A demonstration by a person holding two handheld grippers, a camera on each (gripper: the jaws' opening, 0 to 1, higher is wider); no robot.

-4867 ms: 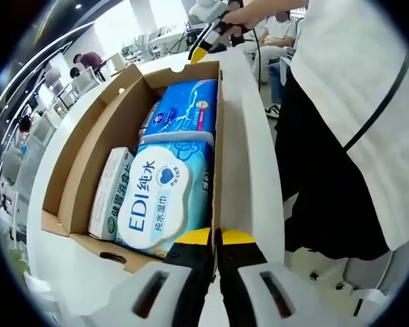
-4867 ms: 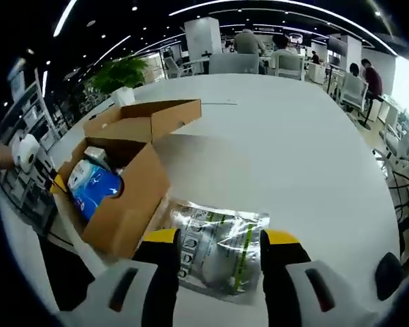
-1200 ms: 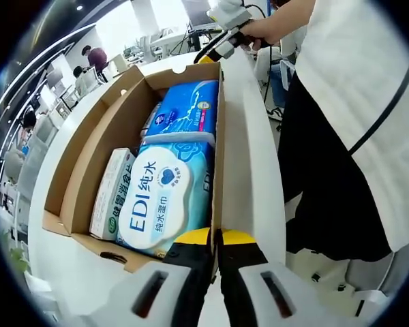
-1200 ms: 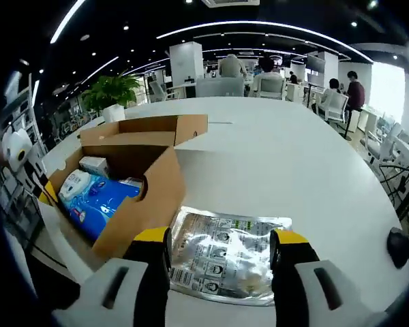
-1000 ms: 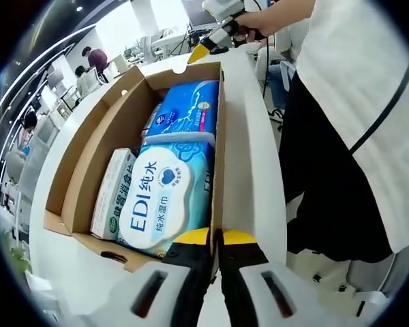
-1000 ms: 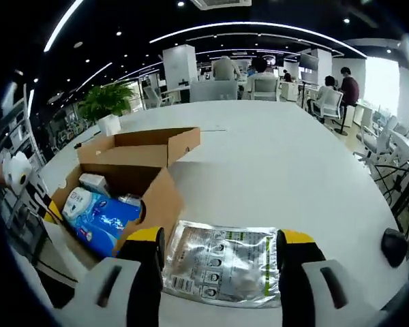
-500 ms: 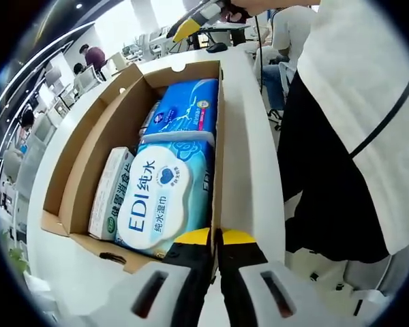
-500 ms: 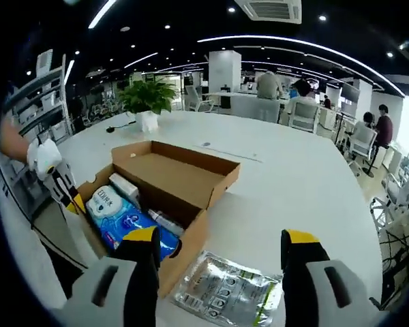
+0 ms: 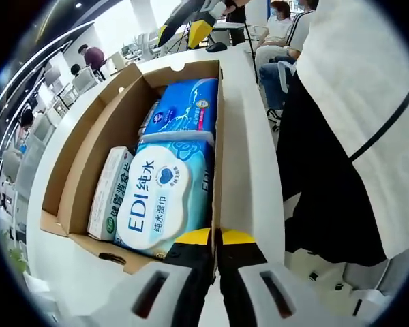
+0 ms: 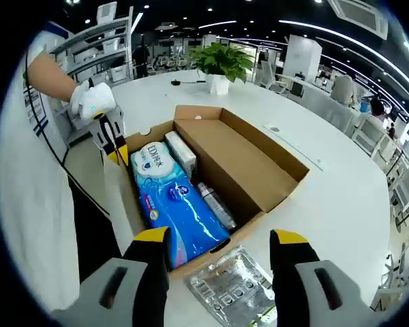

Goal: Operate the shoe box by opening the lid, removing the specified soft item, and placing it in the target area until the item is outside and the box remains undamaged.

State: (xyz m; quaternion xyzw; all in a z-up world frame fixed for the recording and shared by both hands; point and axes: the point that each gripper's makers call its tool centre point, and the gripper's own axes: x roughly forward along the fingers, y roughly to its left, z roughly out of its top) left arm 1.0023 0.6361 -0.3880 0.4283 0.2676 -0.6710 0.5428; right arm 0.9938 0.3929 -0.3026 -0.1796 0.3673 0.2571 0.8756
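Right now the left tongs point(image 9: 216, 238) are pinching the near corner of the shoe box point(image 9: 88, 163), jaws pressed together on the cardboard edge beside the wall, while the right tongs point(image 10: 218, 240) are hanging above the box's far end with jaws spread wide and gripping nothing. Just ahead of the left tongs the white wipes pack point(image 9: 162, 197) is lying flat in the box, the blue soft pack point(image 9: 185, 109) beyond it and a slim green-and-white carton point(image 9: 109, 194) wedged beside them. Below the right tongs a silvery pouch point(image 10: 235, 289) is already sitting on the white table point(image 10: 341, 197), just outside the box, and the lid point(image 10: 242, 160) is lying folded open. Judging from this, the worst risk is tearing: the left tongs are squeezing thin cardboard, and a tug upward on a snugly packed pack could rip that corner or drag the whole box. The open jaws could also slip off slick wrapping. Which pack is wanted is unclear, the bottle point(image 10: 215, 204) beside the blue pack is half buried, and the pouch is cut off at the frame's edge.
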